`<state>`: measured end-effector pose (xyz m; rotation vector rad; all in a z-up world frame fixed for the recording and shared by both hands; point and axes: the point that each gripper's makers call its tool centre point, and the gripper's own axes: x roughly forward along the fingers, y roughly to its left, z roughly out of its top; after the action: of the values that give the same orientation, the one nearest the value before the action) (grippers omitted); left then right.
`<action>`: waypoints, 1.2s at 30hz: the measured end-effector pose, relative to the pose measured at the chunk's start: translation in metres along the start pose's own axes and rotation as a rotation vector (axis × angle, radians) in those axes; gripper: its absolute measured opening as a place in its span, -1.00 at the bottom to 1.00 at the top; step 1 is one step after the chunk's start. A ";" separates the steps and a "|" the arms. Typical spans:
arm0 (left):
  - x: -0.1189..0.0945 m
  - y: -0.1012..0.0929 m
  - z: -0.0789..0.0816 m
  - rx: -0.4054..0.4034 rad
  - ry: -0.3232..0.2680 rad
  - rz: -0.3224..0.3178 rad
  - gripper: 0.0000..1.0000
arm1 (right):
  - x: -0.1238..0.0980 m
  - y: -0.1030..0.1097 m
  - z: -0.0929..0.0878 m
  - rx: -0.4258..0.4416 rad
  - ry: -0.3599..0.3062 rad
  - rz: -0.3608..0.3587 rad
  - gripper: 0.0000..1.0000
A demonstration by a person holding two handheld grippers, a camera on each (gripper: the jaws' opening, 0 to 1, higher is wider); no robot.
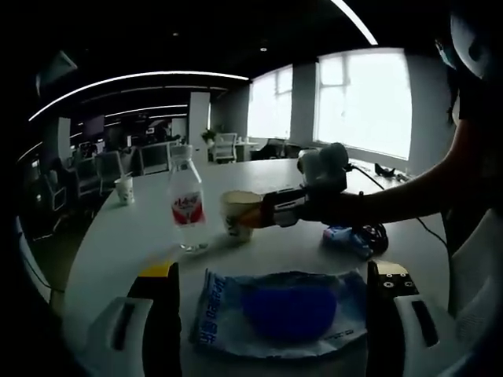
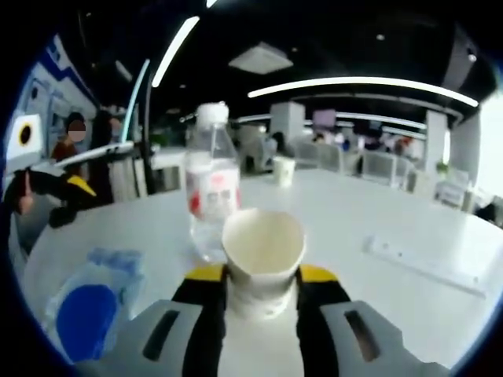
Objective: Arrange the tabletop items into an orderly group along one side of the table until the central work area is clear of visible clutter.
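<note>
We are seeing our right gripper (image 2: 262, 294) clamping the paper cup (image 2: 263, 250) between its jaws, water bottle (image 2: 211, 184) standing just beyond the cup, our left gripper (image 1: 275, 302) gaping wide around the blue wipes pack (image 1: 283, 312), gripping nothing, second cup (image 1: 124, 189) far ahead.

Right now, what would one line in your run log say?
right gripper: shut on paper cup | left gripper: open, astride blue packet | water bottle: upright

I'm in an open-plan office: rows of desks with office chairs (image 1: 100, 168) at the left gripper view's left, long ceiling light strips (image 2: 357, 82), tall bright windows (image 1: 364, 100) upper right.
</note>
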<state>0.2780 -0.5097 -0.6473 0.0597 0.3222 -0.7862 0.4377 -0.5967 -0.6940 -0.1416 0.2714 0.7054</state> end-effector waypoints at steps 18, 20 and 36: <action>-0.002 0.002 0.001 -0.025 -0.006 0.008 0.99 | -0.002 -0.001 -0.012 0.022 0.046 0.000 -0.07; -0.002 0.003 0.002 -0.025 -0.009 0.010 0.99 | -0.002 0.000 -0.011 0.047 0.046 0.001 0.07; -0.013 0.008 0.021 -0.048 -0.049 0.036 0.99 | -0.031 0.012 0.025 0.066 0.013 0.013 1.00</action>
<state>0.2802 -0.4990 -0.6236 0.0008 0.2929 -0.7427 0.4121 -0.6019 -0.6613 -0.0813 0.3082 0.7075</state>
